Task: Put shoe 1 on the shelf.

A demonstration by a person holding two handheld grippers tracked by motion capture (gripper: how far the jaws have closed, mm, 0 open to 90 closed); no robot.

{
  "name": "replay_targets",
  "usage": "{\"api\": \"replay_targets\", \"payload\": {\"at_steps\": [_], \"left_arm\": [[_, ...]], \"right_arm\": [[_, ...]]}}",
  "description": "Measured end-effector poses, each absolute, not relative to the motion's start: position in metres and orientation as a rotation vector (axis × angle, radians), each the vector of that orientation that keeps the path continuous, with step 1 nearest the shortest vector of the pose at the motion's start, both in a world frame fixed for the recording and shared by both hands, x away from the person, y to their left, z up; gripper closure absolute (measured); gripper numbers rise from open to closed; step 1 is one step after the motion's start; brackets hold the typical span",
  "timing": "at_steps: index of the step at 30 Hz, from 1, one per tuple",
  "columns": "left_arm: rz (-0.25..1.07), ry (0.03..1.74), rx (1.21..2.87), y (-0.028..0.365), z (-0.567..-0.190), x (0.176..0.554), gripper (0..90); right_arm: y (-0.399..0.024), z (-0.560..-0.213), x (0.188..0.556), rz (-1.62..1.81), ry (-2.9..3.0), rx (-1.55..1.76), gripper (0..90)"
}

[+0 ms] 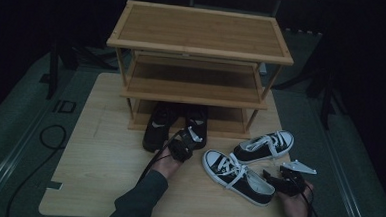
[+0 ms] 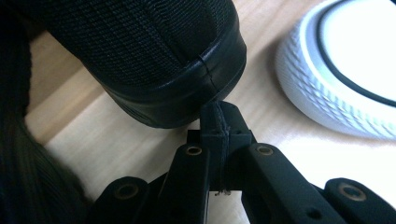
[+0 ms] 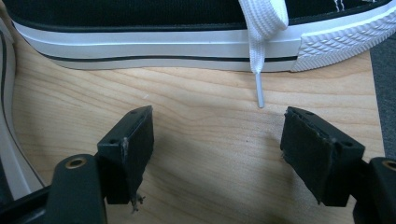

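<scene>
Left tongs (image 2: 219, 122) pressed together at the black shoe's (image 2: 154, 60) heel; right tongs (image 3: 219, 140) spread over the table (image 3: 196, 116)

A dark grey-green sleeve (image 1: 138, 198) covers the left forearm. Each hand-held gripper is black plastic with brass-ringed screw holes: the left hand-held gripper (image 2: 218, 126), the right hand-held gripper (image 3: 217, 154) with worn pads. A grey three-cornered plate (image 1: 298, 167) tops the right one; a black cable (image 1: 312, 207) trails from it.
</scene>
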State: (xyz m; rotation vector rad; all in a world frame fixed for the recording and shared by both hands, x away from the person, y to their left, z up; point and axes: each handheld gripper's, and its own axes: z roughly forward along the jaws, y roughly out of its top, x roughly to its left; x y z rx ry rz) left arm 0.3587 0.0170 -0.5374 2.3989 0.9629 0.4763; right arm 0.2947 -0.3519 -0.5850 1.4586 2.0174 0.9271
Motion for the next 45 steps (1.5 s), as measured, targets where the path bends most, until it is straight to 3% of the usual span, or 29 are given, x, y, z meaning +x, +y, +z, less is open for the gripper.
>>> {"api": "replay_targets", "payload": {"at_steps": [22, 45], "left_arm": [[0.494, 1.041, 2.400, 0.007, -0.537, 0.397, 90.0], [0.507, 1.006, 2.385, 0.057, -0.530, 0.352, 89.4]], "right_arm": [[-0.352, -0.585, 0.295, 0.927, 2.020, 1.456, 25.4], [-0.352, -0.585, 0.295, 0.927, 2.020, 1.456, 25.3]]}}
